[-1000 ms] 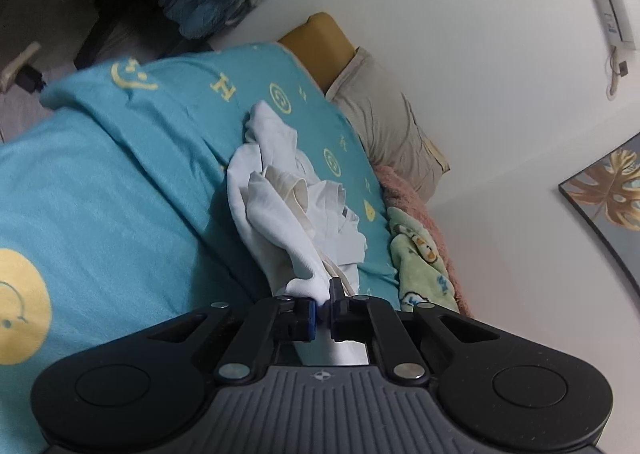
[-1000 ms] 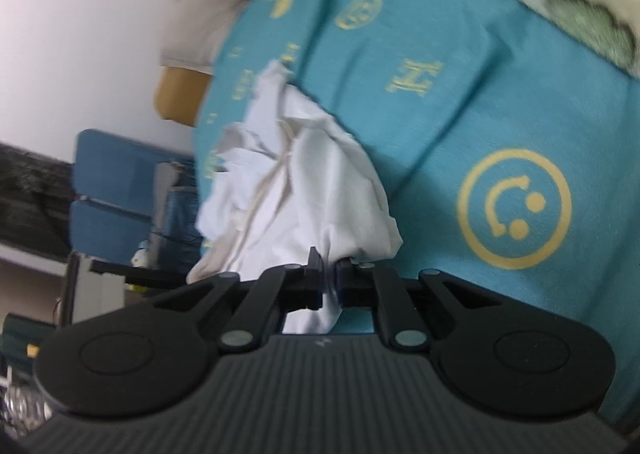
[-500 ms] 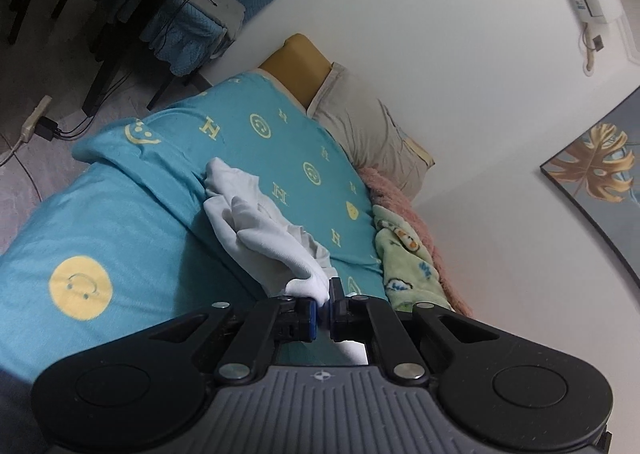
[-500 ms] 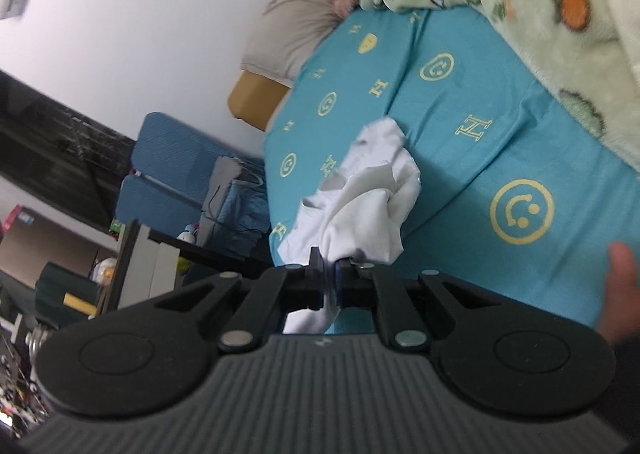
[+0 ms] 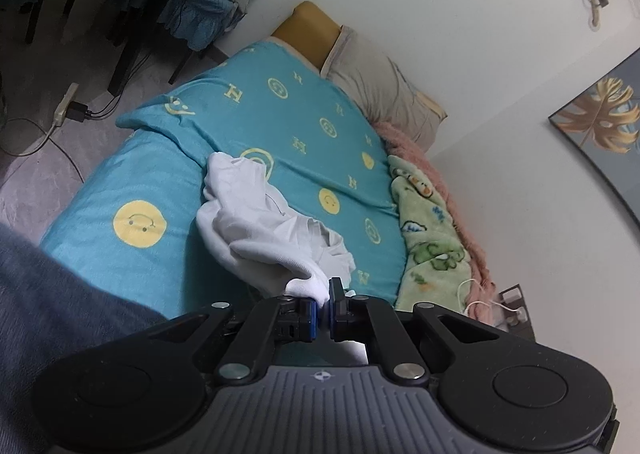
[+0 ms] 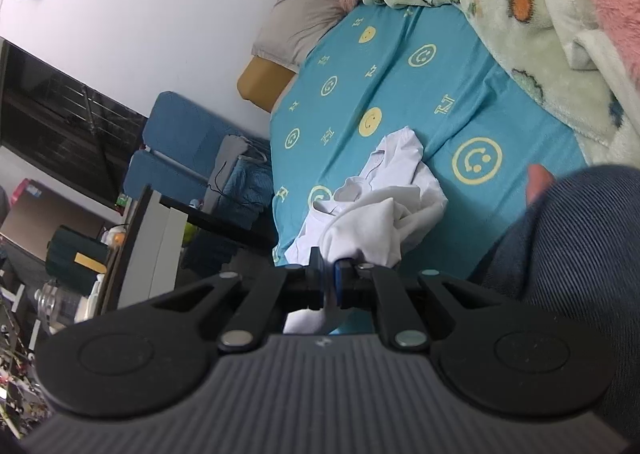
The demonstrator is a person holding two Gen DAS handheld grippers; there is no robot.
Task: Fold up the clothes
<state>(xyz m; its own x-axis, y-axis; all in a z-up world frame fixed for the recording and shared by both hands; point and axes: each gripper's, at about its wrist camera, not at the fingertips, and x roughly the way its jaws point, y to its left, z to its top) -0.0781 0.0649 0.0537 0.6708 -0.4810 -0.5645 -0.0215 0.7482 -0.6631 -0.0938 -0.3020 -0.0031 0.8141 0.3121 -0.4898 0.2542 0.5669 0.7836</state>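
A crumpled white garment (image 5: 256, 222) hangs from both grippers, its far end trailing on the teal bed cover (image 5: 304, 110). My left gripper (image 5: 325, 300) is shut on one edge of the white cloth. In the right wrist view my right gripper (image 6: 328, 274) is shut on another edge of the same garment (image 6: 376, 214), which bunches just beyond the fingers. The bed cover (image 6: 400, 94) lies below it. How the held edges run under the jaws is hidden.
A grey pillow (image 5: 384, 94) and a yellow cushion (image 5: 310, 30) lie at the head of the bed. A green and pink blanket (image 5: 432, 222) runs along the wall side. A blue chair (image 6: 176, 150), a desk and floor cables (image 5: 60, 114) stand beside the bed. The person's clothed arm (image 6: 580, 238) is close on the right.
Both grippers have pulled up and back from the bed with the white garment, so it looks smaller and more of the room shows. The jaws stayed shut.
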